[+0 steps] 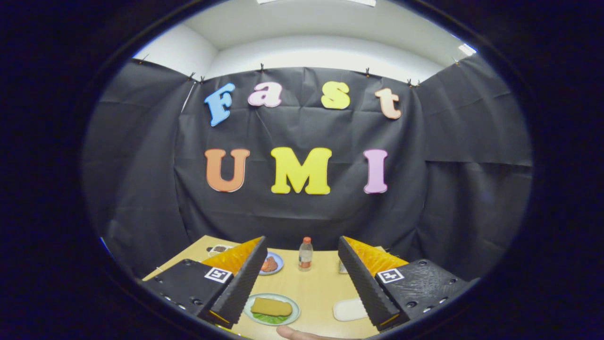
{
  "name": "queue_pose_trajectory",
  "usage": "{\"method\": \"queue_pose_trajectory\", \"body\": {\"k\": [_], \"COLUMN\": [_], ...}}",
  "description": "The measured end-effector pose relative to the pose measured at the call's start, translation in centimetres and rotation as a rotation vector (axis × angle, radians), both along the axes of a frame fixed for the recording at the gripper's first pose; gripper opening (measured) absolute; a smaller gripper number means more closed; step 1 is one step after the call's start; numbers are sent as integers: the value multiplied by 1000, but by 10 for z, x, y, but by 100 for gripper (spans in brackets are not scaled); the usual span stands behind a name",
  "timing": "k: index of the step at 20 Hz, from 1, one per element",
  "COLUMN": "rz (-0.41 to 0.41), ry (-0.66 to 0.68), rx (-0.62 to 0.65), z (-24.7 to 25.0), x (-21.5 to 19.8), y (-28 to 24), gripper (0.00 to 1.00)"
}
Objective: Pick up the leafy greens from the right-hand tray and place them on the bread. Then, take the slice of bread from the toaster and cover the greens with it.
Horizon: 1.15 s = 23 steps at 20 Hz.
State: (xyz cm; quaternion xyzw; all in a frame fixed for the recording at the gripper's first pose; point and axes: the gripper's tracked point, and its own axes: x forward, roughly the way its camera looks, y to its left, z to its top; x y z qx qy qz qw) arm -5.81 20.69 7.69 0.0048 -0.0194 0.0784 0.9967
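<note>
Claw (302,278) gapes wide and empty above the pale wooden bench (316,288), tan bread slice (271,307) already capping green leaves (269,318) on the round plate at seven o'clock, so only withdrawal seems left.

Bright overhead ceiling light, sharp centre (fisheye bending at edges), little shadow

No readable text is found: square black-and-white marker tags are carried on the gripper (302,283) fingers, and the bottle (306,254) label is too small.
</note>
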Motion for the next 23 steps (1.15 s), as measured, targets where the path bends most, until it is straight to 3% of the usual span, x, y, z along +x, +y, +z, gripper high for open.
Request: {"method": "queue_pose_trajectory", "body": {"k": [9, 23], "rz": [3, 7], "ry": [47, 75], "rx": [12, 9], "z": [-29, -49], "x": [-24, -16], "y": [-32, -64], "gripper": [96, 96]}}
